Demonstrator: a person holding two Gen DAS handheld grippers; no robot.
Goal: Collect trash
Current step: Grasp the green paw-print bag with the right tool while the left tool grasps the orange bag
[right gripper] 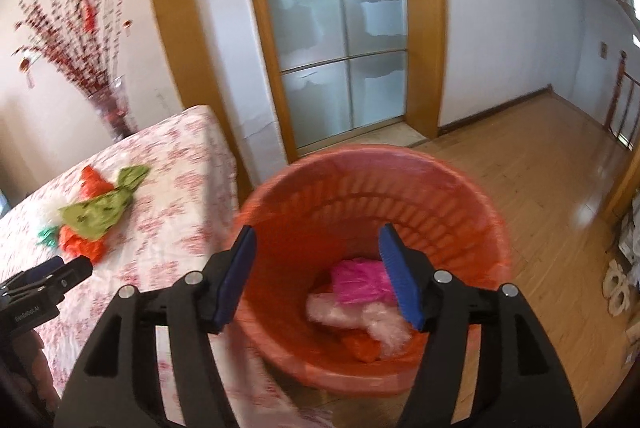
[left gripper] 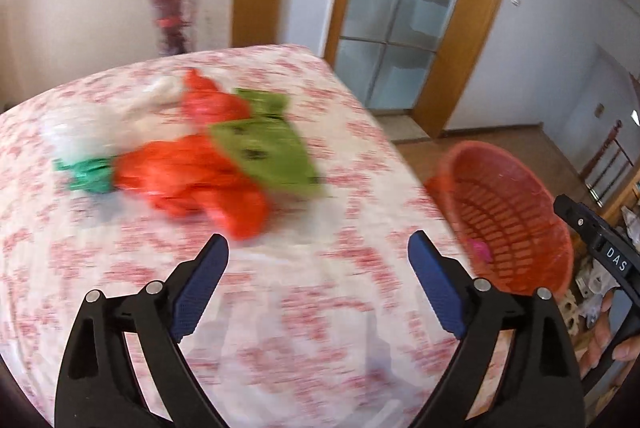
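The left gripper [left gripper: 318, 248] stands wide with nothing between its fingers [left gripper: 200, 288], pointing down over the flowered tablecloth [left gripper: 320, 328]. Just ahead of the tips, a little toward the left finger, lies the heap of trash still to be collected: an orange bag [left gripper: 192, 172] nearest the fingers, a green bag [left gripper: 268, 152] lying over its far side, a white bag [left gripper: 100, 124] beyond and left, and a small dark-green scrap [left gripper: 90, 174] at the left end. The picture is smeared, so the folds cannot be read exactly. The right gripper [right gripper: 318, 268] is held partly apart and empty, with the red basket [right gripper: 460, 188] straight beyond its fingertips; down in the basket, seen between and past the fingers, sit a pink bag [right gripper: 356, 280], a pale clear bag [right gripper: 332, 308] and some orange plastic [right gripper: 360, 344]. These bags look like thin plastic film: very light, limp, slippery and springy once crumpled, so a pinch on a flat sheet would likely slide off. The better hold is probably a bunched ridge or twisted neck, such as the knotted end of the green bag or the thick lobe of the orange bag closest to the left fingers, taken with the jaws closing across the bunch. Since the pieces overlap, lifting one may drag its neighbour along.
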